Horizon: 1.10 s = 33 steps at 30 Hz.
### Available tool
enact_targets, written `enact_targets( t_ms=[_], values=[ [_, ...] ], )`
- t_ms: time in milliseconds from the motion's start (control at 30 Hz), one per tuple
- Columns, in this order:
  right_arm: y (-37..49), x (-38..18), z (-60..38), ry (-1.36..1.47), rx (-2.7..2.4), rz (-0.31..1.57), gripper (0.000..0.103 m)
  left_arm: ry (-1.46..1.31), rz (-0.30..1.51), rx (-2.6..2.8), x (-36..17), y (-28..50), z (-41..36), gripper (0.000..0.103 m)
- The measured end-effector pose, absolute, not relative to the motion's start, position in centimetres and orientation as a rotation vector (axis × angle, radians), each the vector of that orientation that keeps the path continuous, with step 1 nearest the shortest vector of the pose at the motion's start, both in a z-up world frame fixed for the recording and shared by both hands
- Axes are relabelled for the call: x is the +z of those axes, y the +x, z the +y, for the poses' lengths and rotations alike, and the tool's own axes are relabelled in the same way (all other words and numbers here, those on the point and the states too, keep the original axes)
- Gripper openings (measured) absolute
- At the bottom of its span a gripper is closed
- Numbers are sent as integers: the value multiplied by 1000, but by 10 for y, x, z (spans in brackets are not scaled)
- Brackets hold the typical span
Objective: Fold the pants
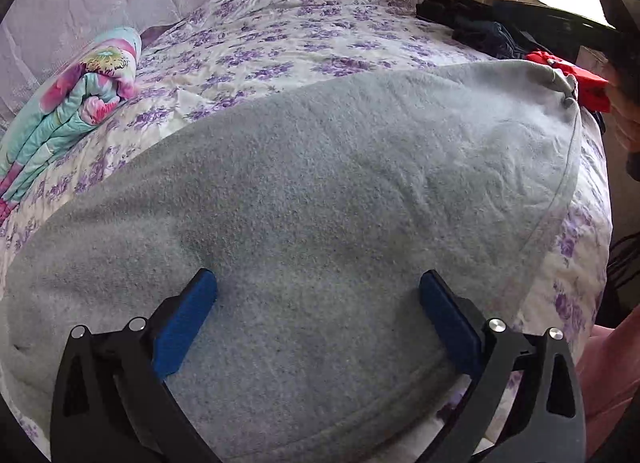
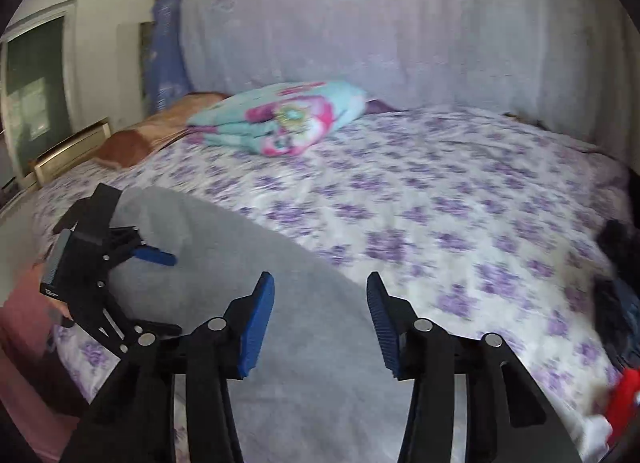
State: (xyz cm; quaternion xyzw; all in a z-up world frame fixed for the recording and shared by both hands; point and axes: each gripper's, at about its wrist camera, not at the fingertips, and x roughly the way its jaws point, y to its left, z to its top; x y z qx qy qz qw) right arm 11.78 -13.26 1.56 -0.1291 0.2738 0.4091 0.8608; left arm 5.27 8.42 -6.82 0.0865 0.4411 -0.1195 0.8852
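The grey fleece pants (image 1: pixel 320 199) lie spread flat on the bed, their far end reaching toward the right edge. They also show in the right wrist view (image 2: pixel 248 247). My left gripper (image 1: pixel 318 283) is open, its blue fingers (image 1: pixel 188 315) low over the near part of the pants, holding nothing. It also shows from the side in the right wrist view (image 2: pixel 156 255), over the pants' left part. My right gripper (image 2: pixel 320 283) is open and empty above the pants' right edge.
The bed has a purple-flowered sheet (image 1: pixel 280 43). A folded turquoise and pink blanket (image 2: pixel 280 119) lies at its far side. Dark clothes (image 1: pixel 484 31) and a red item (image 1: pixel 576 79) sit at the bed's right edge. A brown pillow (image 2: pixel 160 131) lies at the left.
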Motion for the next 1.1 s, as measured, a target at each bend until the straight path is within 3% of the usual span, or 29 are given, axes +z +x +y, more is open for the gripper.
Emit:
enact_targets(
  t_ms=[200, 267, 300, 333, 367, 433, 500, 667, 800, 933, 1100],
  values=[
    [199, -12, -37, -331, 1058, 797, 47, 96, 954, -350, -42, 60, 98, 98],
    [221, -29, -18, -327, 1093, 916, 44, 45, 883, -397, -17, 66, 102, 98],
    [226, -36, -11, -343, 1085, 955, 35, 19, 845, -410, -7, 72, 102, 98],
    [229, -43, -6, -361, 1086, 978, 16, 0, 830, -419, -3, 79, 102, 98],
    [226, -45, -4, -386, 1094, 977, 9, -22, 832, -426, -4, 89, 101, 98],
    [205, -40, -10, -443, 1111, 892, 5, -62, 905, -446, -24, 110, 100, 98],
    [177, -35, -16, -518, 1186, 815, 5, -100, 1037, -465, -61, 124, 99, 98],
    [132, -50, -19, -672, 1259, 805, 5, -34, 1010, -479, -68, 116, 91, 98],
    [142, -51, -19, -617, 1288, 875, 9, -44, 1002, -484, -68, 116, 94, 98],
    [190, -56, -27, -242, 1387, 1124, 34, -43, 995, -484, -68, 118, 96, 98],
    [248, -97, -32, 363, 1433, 1492, 34, -49, 989, -484, -68, 118, 97, 98]
  ],
)
